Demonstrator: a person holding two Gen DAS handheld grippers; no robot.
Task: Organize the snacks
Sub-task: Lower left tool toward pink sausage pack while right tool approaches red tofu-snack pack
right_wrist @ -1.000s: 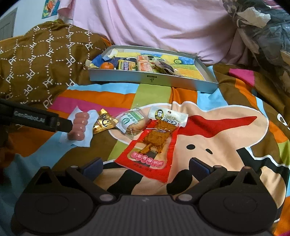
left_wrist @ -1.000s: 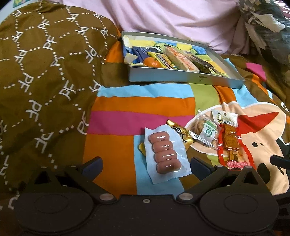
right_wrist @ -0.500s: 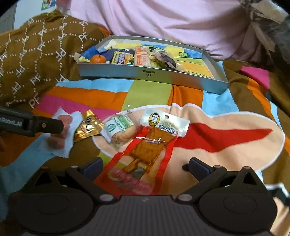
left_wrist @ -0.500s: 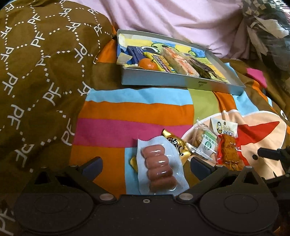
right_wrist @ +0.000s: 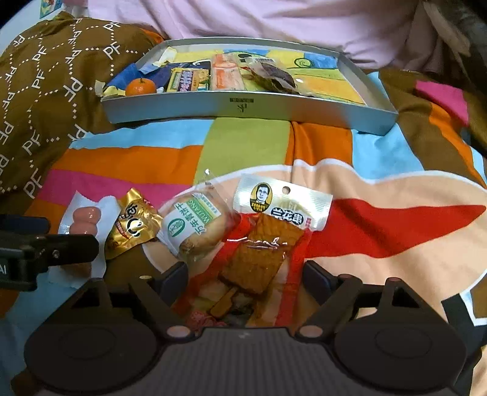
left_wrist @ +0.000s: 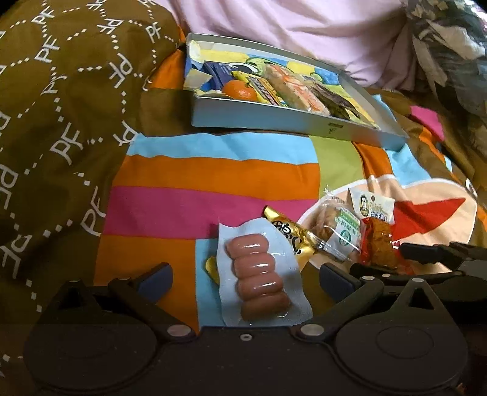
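Both fingers (right_wrist: 175,278) pairs gape, right closing around tofu packet (right_wrist: 261,252), left flanking sausage pack (left_wrist: 258,274).

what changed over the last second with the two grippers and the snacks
Both grippers came down closer: the left gripper now straddles the sausage pack, the right gripper straddles the red tofu-skewer pack, its jaws having just been closing. Neither visibly grips yet. Snacks and tray stayed put.

Home bedroom, cartoon quilt (right_wrist: 380,219), brown blanket (left_wrist: 61,121), pink sheet (right_wrist: 243,18)
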